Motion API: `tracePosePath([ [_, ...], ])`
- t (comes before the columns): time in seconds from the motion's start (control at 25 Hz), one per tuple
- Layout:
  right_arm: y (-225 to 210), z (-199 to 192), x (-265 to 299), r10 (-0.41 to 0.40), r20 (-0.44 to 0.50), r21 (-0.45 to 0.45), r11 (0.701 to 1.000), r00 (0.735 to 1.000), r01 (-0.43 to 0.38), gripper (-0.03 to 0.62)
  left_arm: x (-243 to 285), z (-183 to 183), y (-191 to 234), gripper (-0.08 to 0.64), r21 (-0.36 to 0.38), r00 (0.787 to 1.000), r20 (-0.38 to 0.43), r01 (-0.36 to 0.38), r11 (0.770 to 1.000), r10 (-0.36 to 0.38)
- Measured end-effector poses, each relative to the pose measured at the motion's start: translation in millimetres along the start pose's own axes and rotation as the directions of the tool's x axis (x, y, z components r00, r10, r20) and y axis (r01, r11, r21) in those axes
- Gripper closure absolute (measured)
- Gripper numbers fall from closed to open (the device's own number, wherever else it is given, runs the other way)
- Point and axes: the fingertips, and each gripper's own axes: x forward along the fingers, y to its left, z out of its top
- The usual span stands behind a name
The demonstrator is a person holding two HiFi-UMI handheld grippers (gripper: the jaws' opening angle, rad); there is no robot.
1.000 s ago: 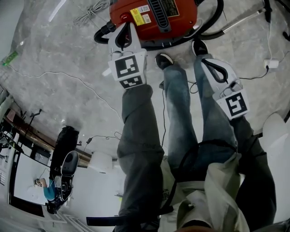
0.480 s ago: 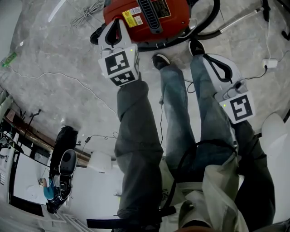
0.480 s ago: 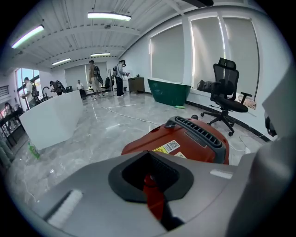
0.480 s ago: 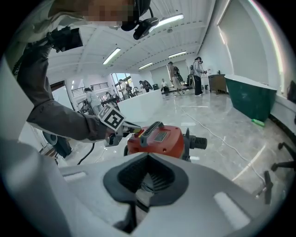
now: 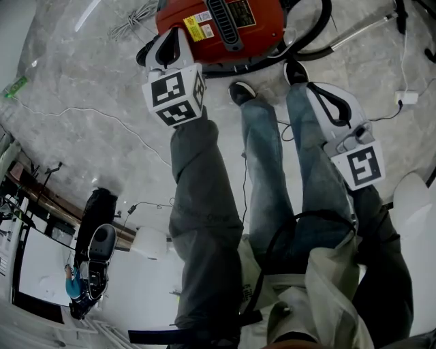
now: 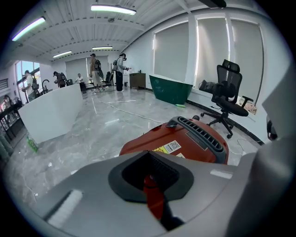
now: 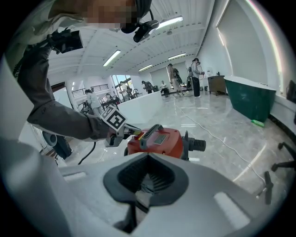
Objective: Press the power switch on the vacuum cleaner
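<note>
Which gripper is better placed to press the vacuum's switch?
Left, probably. The left gripper has its tip at the edge of the vacuum, jaws together. The right gripper is farther back, apart from it.

Vacuum cleaner point(image 5: 262, 35) — top cut off

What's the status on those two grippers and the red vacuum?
Left gripper shut, empty, tip at near end of red vacuum cleaner. Right gripper shut, empty, off beside the leg. Switch not made out; no obstacle seen.

Grey marble floor point(image 5: 82, 82), black office chair point(image 6: 229, 99).
</note>
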Motion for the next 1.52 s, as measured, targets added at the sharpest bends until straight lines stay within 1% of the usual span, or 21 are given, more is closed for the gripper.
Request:
tracePosePath([
  [0.2,-1,-6,-3,0.002,-0.011,0.003,1.0,1.0,-0.001,0.592,1,0,1,0.558,-0.02,1.0,0.005,-0.016,1.0,0.016],
  [0.4,-4,-5,-5,-0.001,-0.003,0.0,1.0,1.0,0.001,0.592,4,1,2,0.568,-0.042,1.0,-0.021,0.008,0.999,-0.009],
  [0.52,-2,-4,-6,0.001,-0.007,0.003,1.0,1.0,-0.001,0.592,4,2,2,0.568,-0.041,0.999,-0.028,0.015,0.999,-0.016],
  [0.68,-3,-5,-6,-0.006,-0.011,0.005,1.0,1.0,0.006,0.591,4,2,2,0.568,-0.046,1.0,0.014,0.001,0.999,0.0],
  [0.84,-3,-5,-7,-0.008,-0.008,0.012,1.0,1.0,0.008,0.592,0,1,3,0.563,-0.064,0.997,0.073,-0.035,0.997,0.04],
  [0.92,-5,-6,-9,-0.009,-0.007,0.016,1.0,1.0,0.009,0.592,-2,0,2,0.563,-0.069,0.995,0.087,-0.049,0.996,0.055],
  [1.08,-7,-9,-15,-0.016,-0.005,0.019,1.0,1.0,0.016,0.592,-14,-5,-6,0.56,-0.088,0.992,0.111,-0.049,0.995,0.059],
  [1.24,-8,-7,-20,-0.017,0.016,0.017,1.0,1.0,0.017,0.592,-39,-19,-17,0.56,-0.127,0.989,0.125,-0.062,0.99,0.078],
  [1.36,-4,3,-27,0.009,0.04,-0.009,1.0,0.999,-0.009,0.592,-76,-24,-32,0.56,-0.176,0.983,0.153,-0.07,0.982,0.098],
  [1.44,3,12,-41,0.042,0.037,-0.049,0.998,0.998,-0.041,0.592,-116,-20,-56,0.56,-0.201,0.981,0.176,-0.042,0.979,0.078],
  [1.52,13,23,-67,0.085,0.0,-0.086,0.993,0.996,-0.085,0.591,-170,-7,-91,0.56,-0.197,0.981,0.191,0.006,0.98,0.032],
])
